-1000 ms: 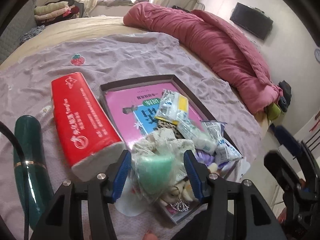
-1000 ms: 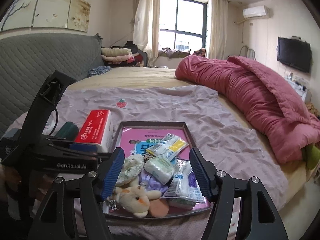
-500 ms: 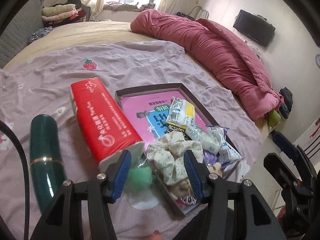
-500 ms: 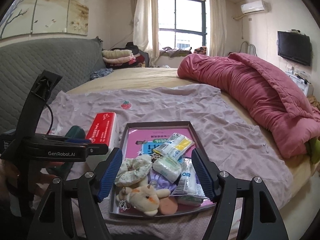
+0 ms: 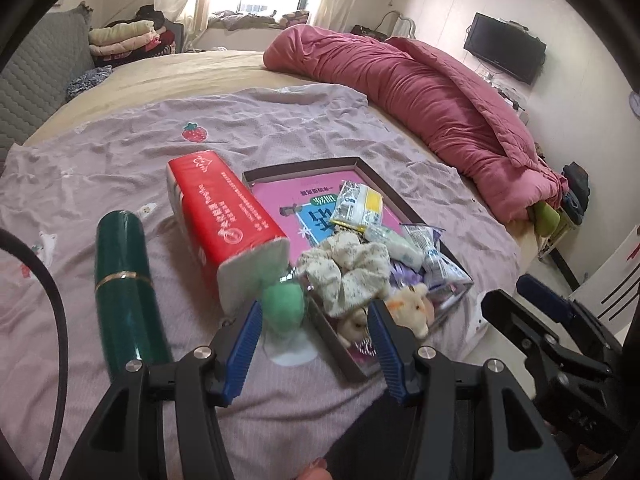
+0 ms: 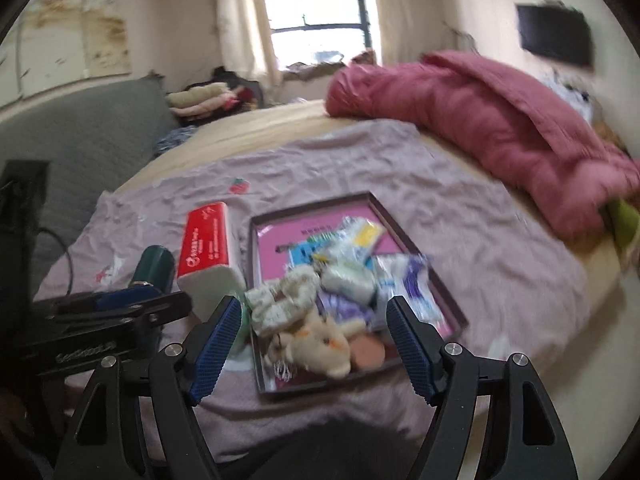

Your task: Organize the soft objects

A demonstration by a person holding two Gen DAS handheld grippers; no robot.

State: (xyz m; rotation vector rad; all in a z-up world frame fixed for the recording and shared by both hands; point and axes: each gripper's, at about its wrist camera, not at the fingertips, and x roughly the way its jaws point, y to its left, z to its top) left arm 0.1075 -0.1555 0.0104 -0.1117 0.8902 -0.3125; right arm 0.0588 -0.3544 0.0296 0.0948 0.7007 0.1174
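A shallow brown tray (image 5: 300, 166) lies on the lilac sheet and holds a floral scrunchie (image 5: 348, 268), a cream plush toy (image 5: 412, 304), tissue packets (image 5: 358, 204) and wipes. A green sponge in a clear bag (image 5: 282, 304) lies on the sheet against the tray's left side, by the red tissue pack (image 5: 224, 216). My left gripper (image 5: 316, 344) stands open just short of the sponge, with nothing between its pads. In the blurred right wrist view my right gripper (image 6: 316, 340) hovers before the tray (image 6: 310, 207). Its jaws are opening and empty, and the plush toy (image 6: 316, 344) lies beyond them.
A dark green bottle (image 5: 124, 280) lies left of the red pack. A rolled pink quilt (image 5: 420, 92) runs along the bed's right side. Folded clothes (image 5: 124, 36) are stacked near the grey headboard. The bed's edge drops off at the right of the tray.
My left gripper has drawn back and up from the tray. The bagged green sponge, earlier between its pads, now lies on the sheet. My right gripper's jaws have widened and it has rolled.
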